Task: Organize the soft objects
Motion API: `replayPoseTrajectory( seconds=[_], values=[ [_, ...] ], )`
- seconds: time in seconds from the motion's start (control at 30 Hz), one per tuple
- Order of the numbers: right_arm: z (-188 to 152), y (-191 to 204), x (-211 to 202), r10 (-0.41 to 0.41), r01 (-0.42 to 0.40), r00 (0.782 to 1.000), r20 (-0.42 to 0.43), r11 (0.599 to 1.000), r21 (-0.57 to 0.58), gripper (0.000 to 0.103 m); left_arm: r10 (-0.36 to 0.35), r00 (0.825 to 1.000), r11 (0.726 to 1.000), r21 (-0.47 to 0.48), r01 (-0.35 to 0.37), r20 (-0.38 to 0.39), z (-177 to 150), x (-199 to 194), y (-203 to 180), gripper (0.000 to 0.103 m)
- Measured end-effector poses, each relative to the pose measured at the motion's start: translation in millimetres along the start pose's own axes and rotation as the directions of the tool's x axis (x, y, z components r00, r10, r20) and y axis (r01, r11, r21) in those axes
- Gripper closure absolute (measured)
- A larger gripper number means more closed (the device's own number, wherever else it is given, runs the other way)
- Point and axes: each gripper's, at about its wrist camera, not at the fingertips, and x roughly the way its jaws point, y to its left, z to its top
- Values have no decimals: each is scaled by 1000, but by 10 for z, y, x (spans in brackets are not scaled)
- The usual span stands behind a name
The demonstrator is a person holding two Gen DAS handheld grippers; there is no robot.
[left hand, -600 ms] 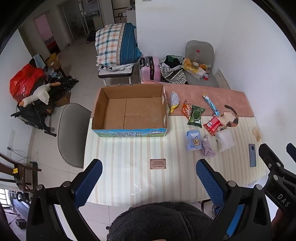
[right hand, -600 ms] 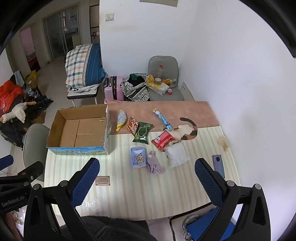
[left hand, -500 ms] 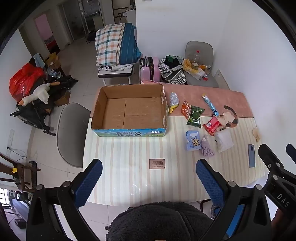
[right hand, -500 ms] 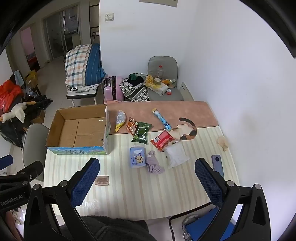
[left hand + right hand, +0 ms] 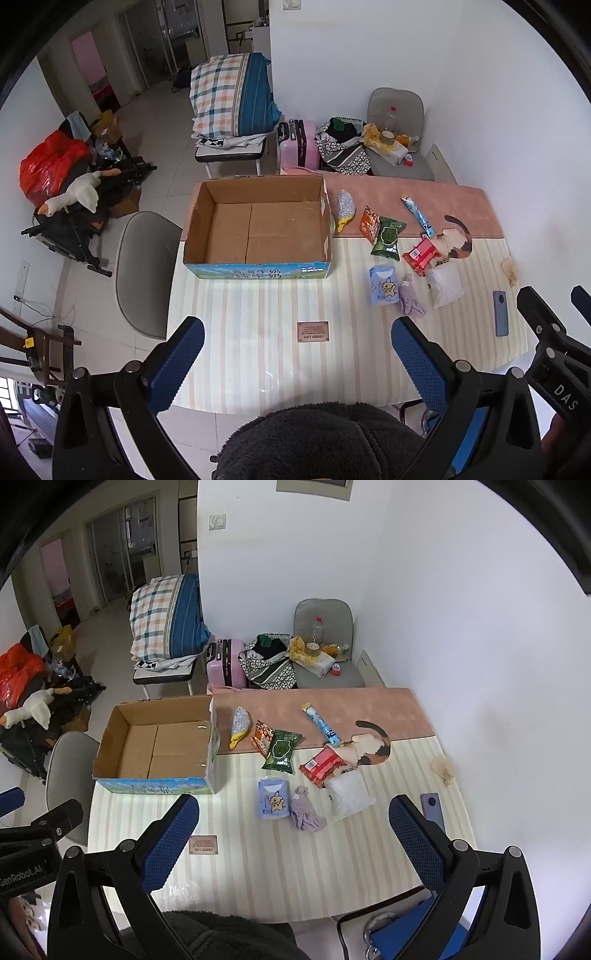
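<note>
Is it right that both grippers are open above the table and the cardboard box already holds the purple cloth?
Not quite. The box is empty; the left wrist view shows only its bare cardboard floor. The purple cloth lies on the table beside the blue star packet. The rest holds: the left gripper and right gripper are open above the table.

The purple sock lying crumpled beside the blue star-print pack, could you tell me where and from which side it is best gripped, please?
Grip the purple sock at its bunched middle, coming straight down from above with the open right gripper. It lies flat and crumpled on the striped table, so only the raised folds offer a hold. Set the fingers across its narrow width; the blue star-print pack lies close on one side and the white pouch on the other.
</note>
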Motion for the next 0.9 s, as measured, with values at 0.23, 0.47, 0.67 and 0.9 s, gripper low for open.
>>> replayPoseTrajectory(
  seconds=[0.23,0.47,0.67,0.9],
  values=[
    [29,-8,-15,3,-3,1000,16,1000,-2,0,-6,1000,1000,-2,6,1,-4,-14,-15,0],
    [39,-15,-31,5,-5,1000,24,1000,-12,0,-7,1000,1000,-6,7,1,32,-18,-27,0],
    [41,-13,6,15,-14,1000,19,1000,-13,0,-1,1000,1000,1,1,-2,15,5,-28,0],
    [3,1,-9,15,-15,999,34,1000,-3,0,6,1000,1000,3,-6,15,15,-3,-27,0]
  ],
)
